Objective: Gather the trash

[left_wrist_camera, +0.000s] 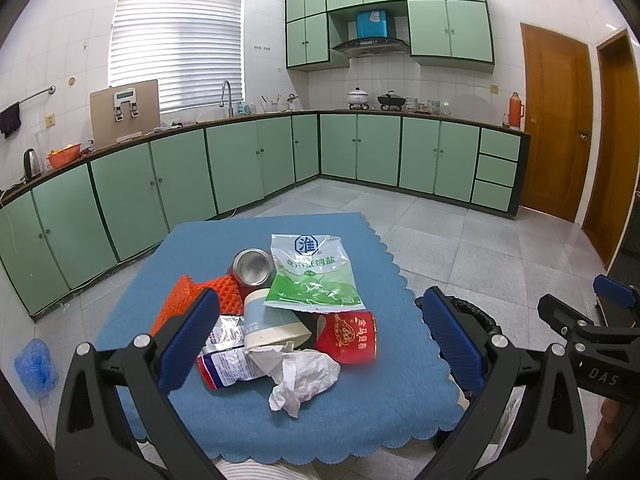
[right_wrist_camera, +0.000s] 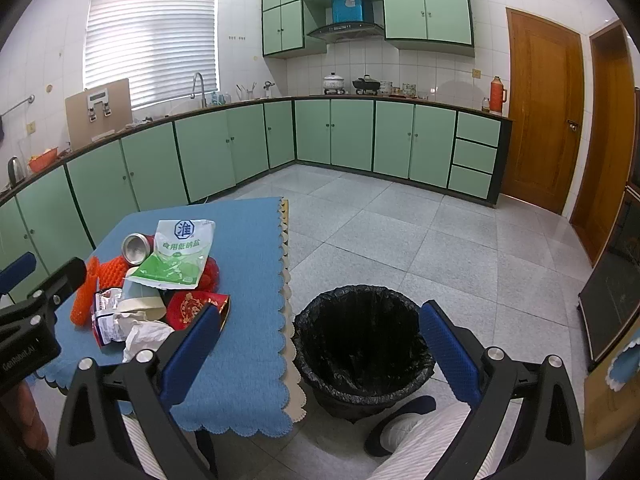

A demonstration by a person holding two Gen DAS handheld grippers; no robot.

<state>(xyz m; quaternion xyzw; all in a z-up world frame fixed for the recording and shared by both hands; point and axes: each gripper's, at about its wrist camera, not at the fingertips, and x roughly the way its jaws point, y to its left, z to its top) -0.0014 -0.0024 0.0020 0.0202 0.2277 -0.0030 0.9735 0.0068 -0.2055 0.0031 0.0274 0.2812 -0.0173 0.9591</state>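
Observation:
A pile of trash lies on the blue-clothed table [left_wrist_camera: 360, 412]: a green-white salt bag [left_wrist_camera: 312, 272], a metal can [left_wrist_camera: 251, 266], an orange foam net [left_wrist_camera: 188, 300], a pale paper cup [left_wrist_camera: 268, 324], a red packet [left_wrist_camera: 352, 336], a foil wrapper [left_wrist_camera: 226, 356] and a crumpled white tissue [left_wrist_camera: 304, 376]. My left gripper [left_wrist_camera: 320, 340] is open above the pile, holding nothing. My right gripper [right_wrist_camera: 320, 344] is open and empty above a bin lined with a black bag [right_wrist_camera: 360, 344], on the floor right of the table [right_wrist_camera: 244, 320]. The pile also shows in the right wrist view [right_wrist_camera: 160, 280].
Green cabinets [left_wrist_camera: 240, 160] run along the far walls of the kitchen. A blue plastic bag [left_wrist_camera: 36, 364] lies on the tiled floor to the left of the table. Wooden doors [right_wrist_camera: 540, 108] stand at the right. The person's leg and shoe [right_wrist_camera: 404, 428] are beside the bin.

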